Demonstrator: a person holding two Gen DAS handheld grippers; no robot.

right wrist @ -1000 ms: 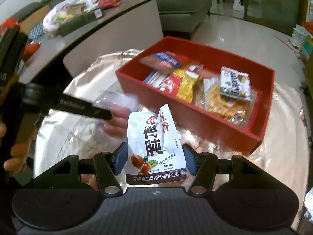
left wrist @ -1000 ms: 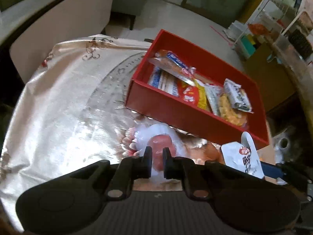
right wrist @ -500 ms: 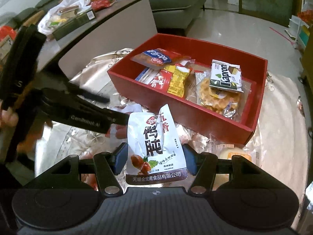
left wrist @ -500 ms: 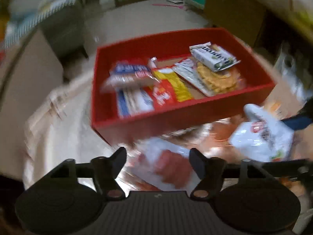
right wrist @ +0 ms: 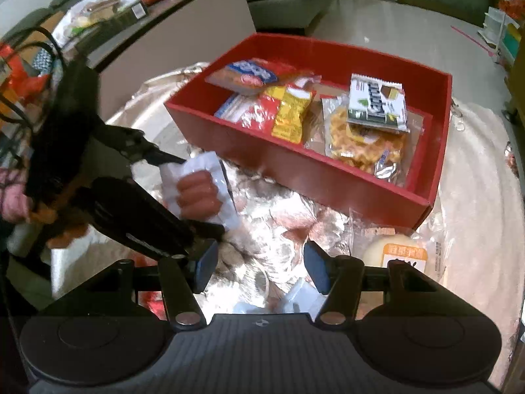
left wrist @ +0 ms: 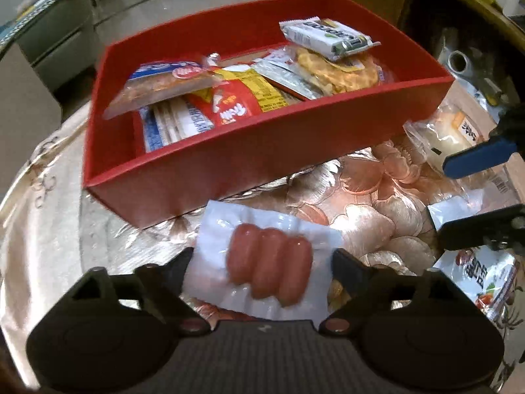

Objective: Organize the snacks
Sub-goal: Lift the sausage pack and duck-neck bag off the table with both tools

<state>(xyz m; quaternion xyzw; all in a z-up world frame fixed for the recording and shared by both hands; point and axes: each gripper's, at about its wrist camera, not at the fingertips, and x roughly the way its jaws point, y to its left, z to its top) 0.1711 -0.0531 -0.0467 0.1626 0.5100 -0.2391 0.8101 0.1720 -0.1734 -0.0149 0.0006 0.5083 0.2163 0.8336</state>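
Note:
A red box (left wrist: pixel 256 151) (right wrist: pixel 328 177) holds several snack packets. My left gripper (left wrist: pixel 262 266) is shut wide on a clear pack of three pink sausages (left wrist: pixel 269 267) (right wrist: pixel 197 193), held just in front of the box's near wall. My right gripper (right wrist: pixel 259 267) is open and empty above the tablecloth. The white pouch with Chinese print (left wrist: pixel 489 279) lies on the cloth under the right gripper; only a white corner of it (right wrist: pixel 295 298) shows in the right wrist view.
A wrapped pale bun with an orange label (right wrist: pixel 397 252) (left wrist: pixel 449 131) lies right of the box. The table has a shiny floral cloth (left wrist: pixel 377 203). A cluttered side table (right wrist: pixel 98 10) stands at the back left.
My right gripper has opened and let go of the white pouch, which now lies on the cloth. My left gripper has swung toward the box, with the sausage pack now held across its wide jaws.

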